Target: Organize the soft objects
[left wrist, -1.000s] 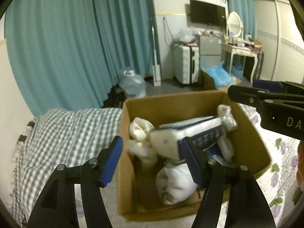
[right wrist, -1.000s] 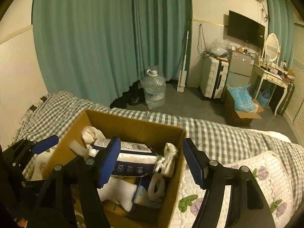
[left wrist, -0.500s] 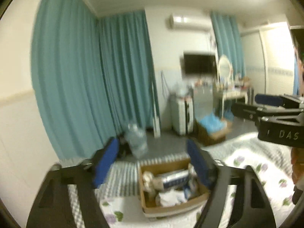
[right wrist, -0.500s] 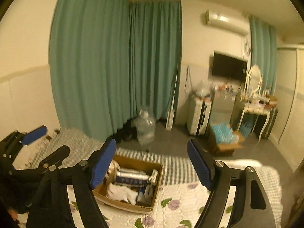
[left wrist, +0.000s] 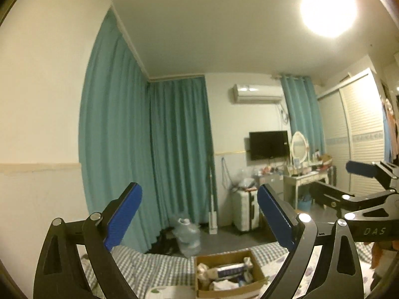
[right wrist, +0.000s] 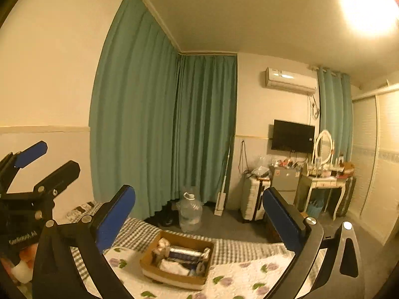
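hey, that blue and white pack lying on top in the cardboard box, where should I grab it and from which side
Grip the blue and white pack across its narrow middle, coming straight down from above. It lies lengthwise on top of the white soft items in the cardboard box, so its long sides look freest, while the box walls block any sideways approach. Both hand-held grippers are open and empty.

The cardboard box (right wrist: 174, 272) is plain brown card, matt, its cut edges pale. Inside it lie soft white cloth pieces (right wrist: 172, 266) and a pack in glossy printed plastic wrap (right wrist: 185, 252). It sits on a quilted cotton bedspread (right wrist: 239, 276), white with a flower print, beside a woven checked blanket (right wrist: 139, 231). The left gripper (left wrist: 198, 218) and the right gripper (right wrist: 199, 220) are matt black plastic with shiny metal rivets, and their blue pads (right wrist: 113, 220) look ribbed and rubbery. The teal curtains (right wrist: 159, 134) are heavy matt cloth. The water jug (right wrist: 190, 211) is clear plastic.
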`<state>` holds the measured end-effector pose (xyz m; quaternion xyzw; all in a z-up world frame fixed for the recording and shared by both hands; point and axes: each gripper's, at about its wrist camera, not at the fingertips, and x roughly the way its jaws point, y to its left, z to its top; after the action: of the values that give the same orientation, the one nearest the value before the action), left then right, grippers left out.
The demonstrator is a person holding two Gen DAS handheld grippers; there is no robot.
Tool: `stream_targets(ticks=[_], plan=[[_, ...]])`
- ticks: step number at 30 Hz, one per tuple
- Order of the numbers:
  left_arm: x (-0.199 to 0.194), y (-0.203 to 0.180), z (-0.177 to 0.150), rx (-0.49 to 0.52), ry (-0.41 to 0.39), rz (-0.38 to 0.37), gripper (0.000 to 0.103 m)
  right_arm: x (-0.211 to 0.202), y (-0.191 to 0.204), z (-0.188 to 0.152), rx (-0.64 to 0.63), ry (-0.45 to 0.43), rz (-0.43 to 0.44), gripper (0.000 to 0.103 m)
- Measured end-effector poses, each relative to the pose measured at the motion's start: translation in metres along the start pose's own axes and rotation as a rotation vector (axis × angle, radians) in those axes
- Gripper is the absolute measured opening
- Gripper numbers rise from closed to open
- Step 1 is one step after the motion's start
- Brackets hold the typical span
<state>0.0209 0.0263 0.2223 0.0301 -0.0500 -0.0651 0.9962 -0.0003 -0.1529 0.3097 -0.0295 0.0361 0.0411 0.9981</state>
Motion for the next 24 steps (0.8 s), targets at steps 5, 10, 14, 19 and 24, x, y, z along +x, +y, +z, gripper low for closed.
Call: stream_targets(ticks=[5, 10, 14, 19, 24], plan=[[0.014, 0.006, -0.052, -0.002, 0.076, 0.02, 0.096, 0.007, -0.001, -0.058, 0.055, 0.029, -0.017, 0.103], [0.039, 0.004, -0.121, -0.019, 0.185, 0.047, 0.096, 0.039, -0.008, -0.131, 0.134, 0.052, -0.022, 0.103], [0.046, -0.003, -0.176, -0.022, 0.271, 0.042, 0.096, 0.074, -0.026, -0.185, 0.15, 0.138, -0.064, 0.103], [0.06, -0.008, -0.203, -0.007, 0.334, 0.038, 0.096, 0.108, -0.028, -0.229, 0.134, 0.245, -0.09, 0.103], [0.063, -0.004, -0.211, -0.021, 0.36, 0.026, 0.096, 0.119, -0.016, -0.239, 0.096, 0.271, -0.092, 0.103]])
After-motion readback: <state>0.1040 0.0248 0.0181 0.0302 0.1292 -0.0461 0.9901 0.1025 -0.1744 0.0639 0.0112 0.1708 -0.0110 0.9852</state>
